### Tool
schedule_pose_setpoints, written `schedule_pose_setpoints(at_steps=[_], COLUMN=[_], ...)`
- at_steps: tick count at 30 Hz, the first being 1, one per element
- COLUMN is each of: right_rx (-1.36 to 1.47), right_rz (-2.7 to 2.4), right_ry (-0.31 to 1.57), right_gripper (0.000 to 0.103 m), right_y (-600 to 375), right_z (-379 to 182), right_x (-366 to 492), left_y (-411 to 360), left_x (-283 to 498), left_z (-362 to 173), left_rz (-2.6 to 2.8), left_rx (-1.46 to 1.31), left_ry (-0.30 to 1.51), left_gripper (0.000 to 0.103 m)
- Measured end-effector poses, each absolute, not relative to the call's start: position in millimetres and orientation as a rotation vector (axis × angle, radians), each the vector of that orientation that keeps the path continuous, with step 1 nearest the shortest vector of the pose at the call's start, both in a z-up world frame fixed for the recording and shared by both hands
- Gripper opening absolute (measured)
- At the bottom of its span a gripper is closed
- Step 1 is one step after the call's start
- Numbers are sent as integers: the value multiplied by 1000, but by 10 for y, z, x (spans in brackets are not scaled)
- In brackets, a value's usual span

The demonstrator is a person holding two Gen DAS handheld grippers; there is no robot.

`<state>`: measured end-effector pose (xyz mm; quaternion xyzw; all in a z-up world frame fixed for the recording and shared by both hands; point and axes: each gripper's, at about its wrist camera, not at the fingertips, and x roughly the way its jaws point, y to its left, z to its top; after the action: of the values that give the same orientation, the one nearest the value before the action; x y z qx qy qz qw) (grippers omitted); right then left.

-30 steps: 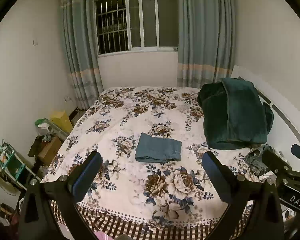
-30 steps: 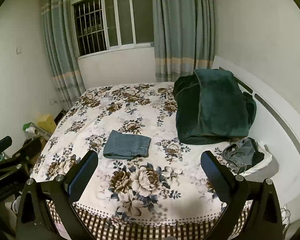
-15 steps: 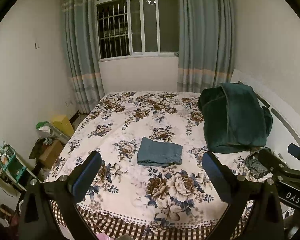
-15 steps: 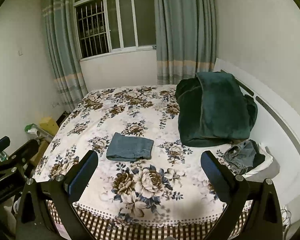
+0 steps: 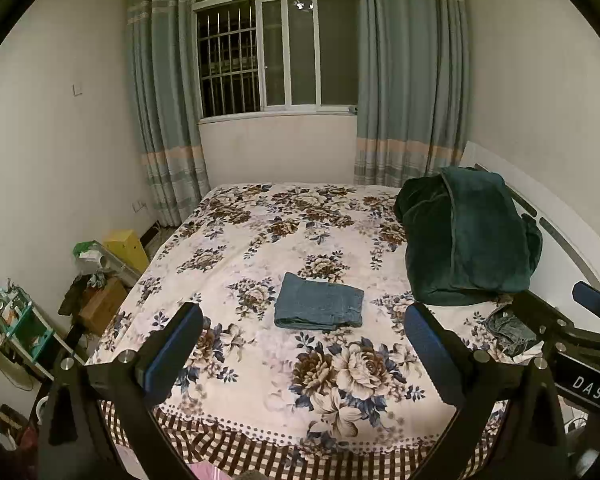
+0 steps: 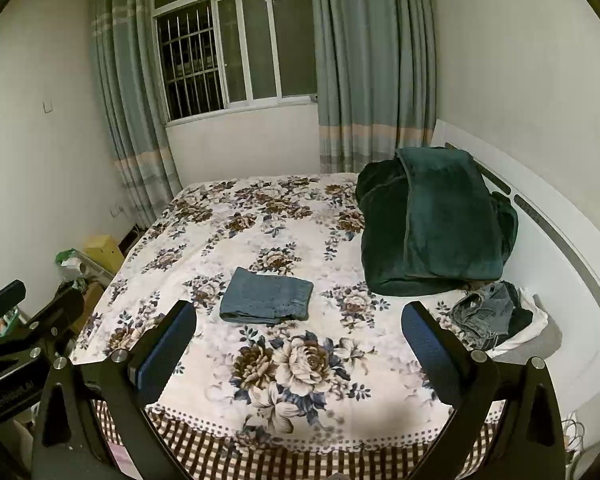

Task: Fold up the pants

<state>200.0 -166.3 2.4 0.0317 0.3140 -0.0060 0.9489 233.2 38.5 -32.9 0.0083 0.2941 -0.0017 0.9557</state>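
Blue denim pants (image 5: 319, 307) lie folded into a neat rectangle near the middle of the floral bed (image 5: 260, 220), also seen as folded pants (image 6: 267, 296) in the right wrist view. My left gripper (image 5: 303, 350) hangs open above the foot of the bed, well short of the pants, nothing between its fingers. My right gripper (image 6: 298, 346) is likewise open and empty, at about the same distance. Each gripper's body shows at the edge of the other's view.
A dark green blanket (image 6: 436, 220) is heaped at the right by the white headboard (image 6: 560, 248). A crumpled pile of clothes (image 6: 496, 314) lies beside it. Boxes and clutter (image 5: 100, 276) sit on the floor left of the bed. Window and curtains lie behind.
Both grippers have drawn back and risen from the bed, so the pants look smaller and more of the window shows. The folded pants have not moved.
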Motion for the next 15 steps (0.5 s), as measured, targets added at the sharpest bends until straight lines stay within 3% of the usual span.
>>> schedule_pose_setpoints(at_steps=[15], right_rx=[69], right_rz=[-14], right_ry=[632], right_gripper=[103], right_y=[-1636], right_z=[51], right_x=[1939], left_y=[300], left_x=[2251], left_z=[-256], left_rz=[-2], left_rx=[14], left_ry=[588], left_gripper=[103])
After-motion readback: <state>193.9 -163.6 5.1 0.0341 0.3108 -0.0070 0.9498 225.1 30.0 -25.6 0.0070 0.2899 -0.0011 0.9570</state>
